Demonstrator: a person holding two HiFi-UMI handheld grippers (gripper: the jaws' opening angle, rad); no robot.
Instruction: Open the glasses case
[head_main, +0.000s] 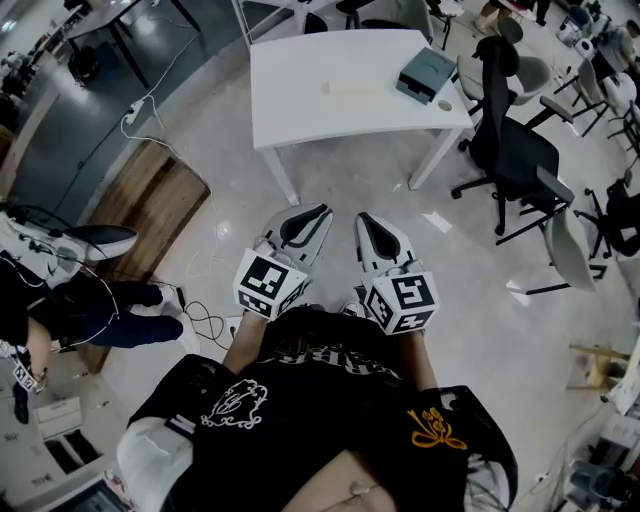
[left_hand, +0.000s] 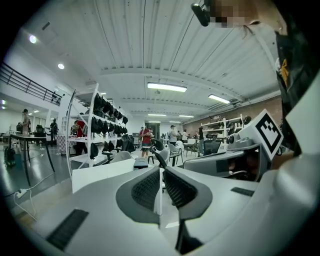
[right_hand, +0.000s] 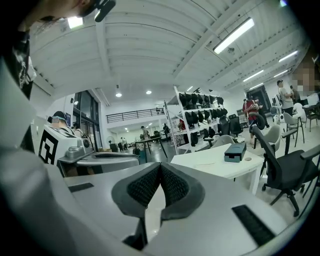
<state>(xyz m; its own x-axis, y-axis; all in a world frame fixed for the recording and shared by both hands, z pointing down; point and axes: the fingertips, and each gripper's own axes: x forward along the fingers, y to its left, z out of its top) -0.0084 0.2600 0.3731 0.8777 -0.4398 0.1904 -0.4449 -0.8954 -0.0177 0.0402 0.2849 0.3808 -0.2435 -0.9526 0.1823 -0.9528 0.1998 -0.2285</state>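
Close to the body, the left gripper (head_main: 322, 212) and right gripper (head_main: 364, 218) both have their jaws pressed together, with nothing between them. Beyond a stretch of floor stands the white worktop (head_main: 300, 90). The glasses case (head_main: 425, 72) lies shut near its far right corner, well apart from both grippers. Two risks: arriving with the jaws not spread could nudge the case off that edge, and prising the lid without pinning the base would probably lift the whole case

Left claw (head_main: 320, 213) and right claw (head_main: 363, 219) hover side by side, closed.
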